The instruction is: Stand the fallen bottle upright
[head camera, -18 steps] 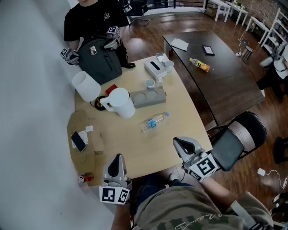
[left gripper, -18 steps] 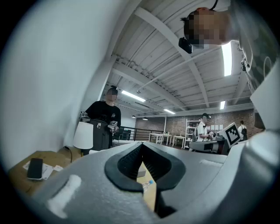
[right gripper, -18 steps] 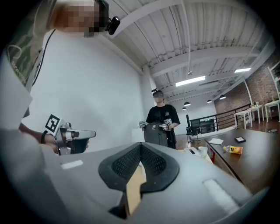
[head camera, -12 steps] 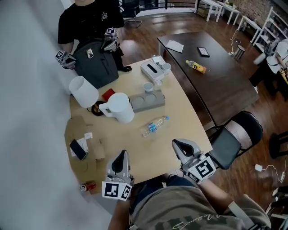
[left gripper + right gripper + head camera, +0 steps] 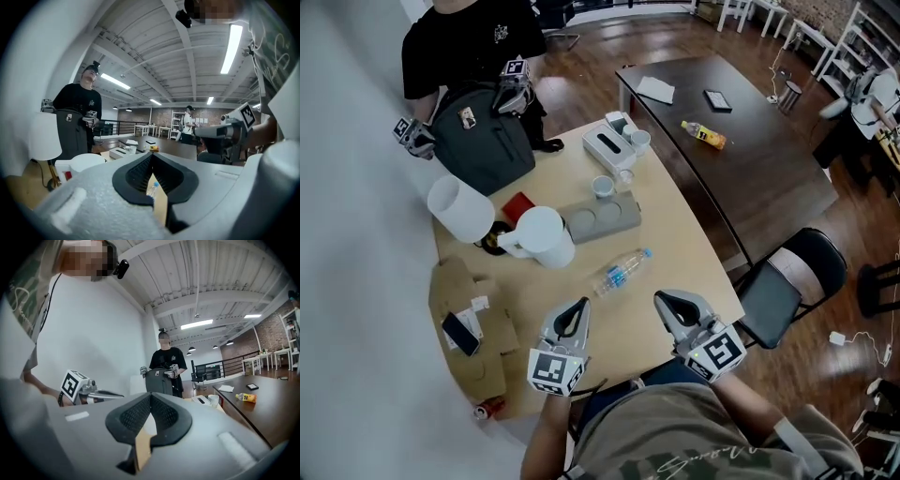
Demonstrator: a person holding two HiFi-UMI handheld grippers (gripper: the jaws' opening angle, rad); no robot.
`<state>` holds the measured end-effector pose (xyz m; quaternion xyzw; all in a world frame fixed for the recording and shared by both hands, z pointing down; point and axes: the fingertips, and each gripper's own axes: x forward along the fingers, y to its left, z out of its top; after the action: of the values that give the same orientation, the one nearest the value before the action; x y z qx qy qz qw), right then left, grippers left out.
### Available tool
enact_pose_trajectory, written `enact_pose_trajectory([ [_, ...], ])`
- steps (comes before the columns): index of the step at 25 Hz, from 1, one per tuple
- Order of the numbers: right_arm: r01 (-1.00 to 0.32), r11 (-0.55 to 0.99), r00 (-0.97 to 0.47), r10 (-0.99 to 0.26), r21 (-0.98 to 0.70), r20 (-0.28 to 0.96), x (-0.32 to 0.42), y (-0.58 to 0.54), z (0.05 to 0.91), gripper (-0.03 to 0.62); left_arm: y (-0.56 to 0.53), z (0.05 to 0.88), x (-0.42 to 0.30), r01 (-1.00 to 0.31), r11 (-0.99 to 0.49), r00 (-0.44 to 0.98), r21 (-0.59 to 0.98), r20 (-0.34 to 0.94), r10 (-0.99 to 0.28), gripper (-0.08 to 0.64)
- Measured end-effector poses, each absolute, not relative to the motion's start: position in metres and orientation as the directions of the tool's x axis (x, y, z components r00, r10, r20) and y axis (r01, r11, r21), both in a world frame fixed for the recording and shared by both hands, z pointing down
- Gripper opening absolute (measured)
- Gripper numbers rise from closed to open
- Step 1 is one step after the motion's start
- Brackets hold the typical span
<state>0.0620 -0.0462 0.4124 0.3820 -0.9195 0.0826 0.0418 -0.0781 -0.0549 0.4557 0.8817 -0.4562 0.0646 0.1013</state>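
Bottle lies on its side in the middle of the table, while the left gripper and right gripper wait at the near edge, both squeezed shut on nothing, probably because neither has reached for it yet.

The left gripper now reaches farther in over the near edge of the table, leaning toward the fallen bottle and closer to it. Its gap to the right gripper is narrower.
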Motion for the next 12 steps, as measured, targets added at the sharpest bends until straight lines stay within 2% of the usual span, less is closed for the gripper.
enact_pose_trajectory([
  [4, -0.704, 0.701, -0.710, -0.691, -0.111, 0.136, 0.067, -0.077, 0.414, 0.005, -0.081, 0.498, -0.055, -0.776, -0.629, 0.596, 0.035, 0.364, -0.715, 0.006],
  [6, -0.707, 0.698, -0.707, -0.692, -0.115, 0.147, 0.072, -0.091, 0.420, 0.005, -0.096, 0.529, -0.034, -0.726, -0.688, 0.612, 0.023, 0.477, -0.631, 0.218],
  [9, -0.707, 0.693, -0.707, -0.686, -0.140, 0.173, 0.076, -0.108, 0.436, 0.005, -0.118, 0.581, 0.001, -0.605, -0.796, 0.595, -0.012, 0.658, -0.462, 0.238],
  [12, -0.701, 0.700, -0.710, -0.667, -0.137, 0.225, 0.075, -0.117, 0.457, 0.005, -0.142, 0.632, 0.024, -0.485, -0.871, 0.512, -0.085, 0.780, -0.361, 0.244],
])
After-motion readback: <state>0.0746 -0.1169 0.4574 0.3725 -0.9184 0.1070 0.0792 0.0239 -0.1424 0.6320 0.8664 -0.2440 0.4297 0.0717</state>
